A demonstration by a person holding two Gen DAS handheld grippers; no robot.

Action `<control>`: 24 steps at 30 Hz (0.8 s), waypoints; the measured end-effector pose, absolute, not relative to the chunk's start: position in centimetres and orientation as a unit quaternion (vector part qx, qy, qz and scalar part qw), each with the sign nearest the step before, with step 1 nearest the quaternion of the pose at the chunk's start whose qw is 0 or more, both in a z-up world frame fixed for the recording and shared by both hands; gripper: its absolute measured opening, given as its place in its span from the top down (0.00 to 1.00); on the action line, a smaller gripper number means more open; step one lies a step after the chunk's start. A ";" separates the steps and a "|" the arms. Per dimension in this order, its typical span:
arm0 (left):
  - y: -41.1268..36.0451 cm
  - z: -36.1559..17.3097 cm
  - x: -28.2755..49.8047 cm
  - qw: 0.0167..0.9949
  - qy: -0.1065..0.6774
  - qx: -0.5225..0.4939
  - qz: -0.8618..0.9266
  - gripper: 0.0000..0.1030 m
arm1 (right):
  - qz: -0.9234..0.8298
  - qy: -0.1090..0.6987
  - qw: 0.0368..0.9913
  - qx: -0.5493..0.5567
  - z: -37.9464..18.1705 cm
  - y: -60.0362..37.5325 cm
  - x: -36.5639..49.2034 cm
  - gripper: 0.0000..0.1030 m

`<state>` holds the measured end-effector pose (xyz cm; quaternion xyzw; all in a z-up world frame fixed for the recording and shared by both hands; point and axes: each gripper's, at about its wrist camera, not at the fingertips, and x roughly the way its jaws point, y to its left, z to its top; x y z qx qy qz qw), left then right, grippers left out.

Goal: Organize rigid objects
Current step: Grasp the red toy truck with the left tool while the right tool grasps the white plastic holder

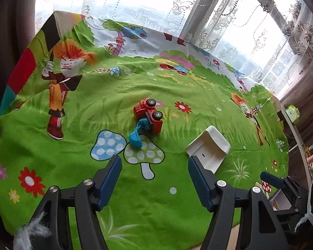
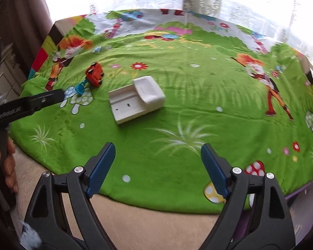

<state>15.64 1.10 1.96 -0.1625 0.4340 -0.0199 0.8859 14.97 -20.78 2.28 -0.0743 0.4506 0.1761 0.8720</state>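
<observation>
A red toy truck (image 1: 149,115) with a blue scoop (image 1: 135,138) lies on its side on the green cartoon cloth (image 1: 73,125). It also shows in the right wrist view (image 2: 94,74). A white plastic holder (image 1: 208,148) lies to its right, seen too in the right wrist view (image 2: 136,101). My left gripper (image 1: 154,164) is open and empty, just short of the truck and the holder. My right gripper (image 2: 157,153) is open and empty, over the cloth's near edge, well short of the holder. The left gripper's arm (image 2: 27,105) shows at the left of the right wrist view.
The cloth (image 2: 198,83) covers a table by a window with lace curtains (image 1: 229,20). Beige floor (image 2: 146,225) lies below the near edge. A green box (image 1: 293,112) sits on a shelf at right. The right gripper's finger (image 1: 273,180) shows at the lower right.
</observation>
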 end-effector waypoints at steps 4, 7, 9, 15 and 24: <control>1.0 1.0 17.9 0.882 0.448 -0.144 -0.015 0.41 | 0.204 0.450 0.866 -0.080 2.0 -19.3 16.4 0.13; 1.3 0.1 19.1 0.877 0.463 -0.131 -0.003 0.47 | 0.212 0.446 0.866 -0.084 2.0 -18.7 17.5 0.12; 1.6 -0.3 19.8 0.875 0.469 -0.125 0.004 0.49 | 0.216 0.443 0.866 -0.087 2.0 -18.4 18.3 0.11; 1.3 -1.1 21.0 0.878 0.470 -0.092 0.007 0.58 | 0.203 0.442 0.870 -0.083 1.5 -18.3 21.0 0.09; 0.3 -1.2 20.8 0.885 0.461 -0.055 -0.010 0.80 | 0.189 0.440 0.871 -0.112 -0.1 -16.9 23.7 0.09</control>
